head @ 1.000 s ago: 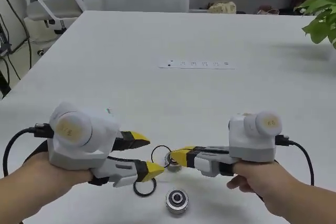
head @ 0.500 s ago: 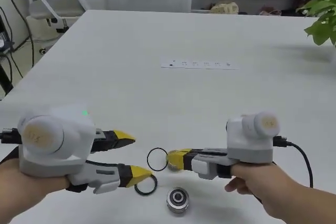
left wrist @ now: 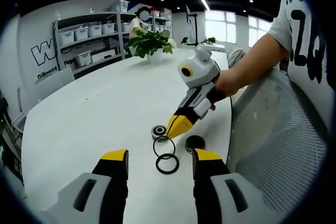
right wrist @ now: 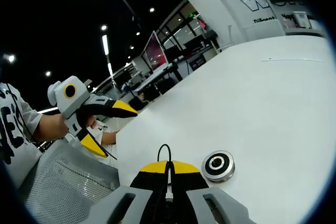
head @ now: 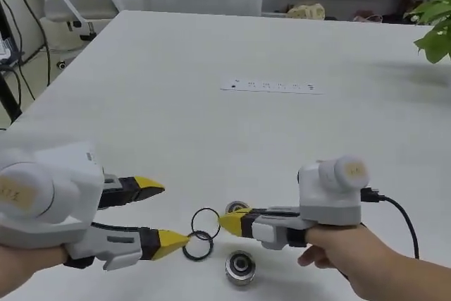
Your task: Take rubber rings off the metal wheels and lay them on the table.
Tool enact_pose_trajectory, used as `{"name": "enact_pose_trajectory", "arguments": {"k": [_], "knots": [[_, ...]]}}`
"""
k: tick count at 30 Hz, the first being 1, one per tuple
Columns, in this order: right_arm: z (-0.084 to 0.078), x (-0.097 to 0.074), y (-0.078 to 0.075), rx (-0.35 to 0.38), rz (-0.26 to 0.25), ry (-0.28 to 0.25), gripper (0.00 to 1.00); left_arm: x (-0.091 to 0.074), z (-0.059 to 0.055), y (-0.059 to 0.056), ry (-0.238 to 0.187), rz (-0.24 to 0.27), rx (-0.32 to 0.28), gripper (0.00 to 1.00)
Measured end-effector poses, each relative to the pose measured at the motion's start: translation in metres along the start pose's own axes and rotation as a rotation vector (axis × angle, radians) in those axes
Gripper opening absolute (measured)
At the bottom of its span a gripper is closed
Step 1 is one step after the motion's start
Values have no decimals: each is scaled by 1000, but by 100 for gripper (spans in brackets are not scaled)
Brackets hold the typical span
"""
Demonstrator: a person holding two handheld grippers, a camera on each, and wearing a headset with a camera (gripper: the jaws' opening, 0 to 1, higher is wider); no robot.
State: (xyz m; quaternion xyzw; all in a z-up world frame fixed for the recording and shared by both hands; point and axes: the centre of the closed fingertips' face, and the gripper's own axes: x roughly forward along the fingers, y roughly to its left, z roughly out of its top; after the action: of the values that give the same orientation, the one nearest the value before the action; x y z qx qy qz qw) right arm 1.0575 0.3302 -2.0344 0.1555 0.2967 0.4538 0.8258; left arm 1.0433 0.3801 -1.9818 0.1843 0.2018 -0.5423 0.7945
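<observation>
Right gripper (head: 229, 222), lower right of the head view: jaws closed tight on the thin rubber ring (head: 193, 220), yellow tips pointing toward frame left. Confirmed in the right gripper view (right wrist: 168, 169): tips pressed together at bottom centre, black arc of the thin rubber ring (right wrist: 160, 153) rising from between them. Lifted off the table or resting on it: not determinable.

Left gripper (head: 161, 214), lower left of the head view: jaws spread wide, nothing between them, tips pointing toward frame right. Same in the left gripper view (left wrist: 160, 157), two yellow tips well apart at the bottom edge.

Thicker rubber ring (head: 211, 246) flat on the table (head: 211, 125), just below the thin one, edges overlapping in the picture, lower left-gripper tip just beside it.

Far metal wheel (head: 237, 208) directly above the right gripper's tip, near metal wheel (head: 239, 267) below it at bottom centre. No ring discernible on either. One wheel (right wrist: 219, 163) just right of the tips in the right gripper view; which of the two, not determinable.

Power strip (head: 271, 87) upper centre, well apart from the work. Plant (head: 437, 29) at the upper right edge.
</observation>
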Motion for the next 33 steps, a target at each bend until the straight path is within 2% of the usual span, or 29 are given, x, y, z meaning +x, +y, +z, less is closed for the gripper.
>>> {"name": "enact_pose_trajectory", "arguments": {"k": [16,23,33], "knots": [[-18,12,6,1,8,65,0,-12,-7,-5,-2,16,-20,48],[-25,18,2,-10,-16,92,0,-12,-9,-4,-2,22,-27,48],[-28,19,-5,-33,-49,103,0,-10,-9,-7,-3,11,-32,48]]}}
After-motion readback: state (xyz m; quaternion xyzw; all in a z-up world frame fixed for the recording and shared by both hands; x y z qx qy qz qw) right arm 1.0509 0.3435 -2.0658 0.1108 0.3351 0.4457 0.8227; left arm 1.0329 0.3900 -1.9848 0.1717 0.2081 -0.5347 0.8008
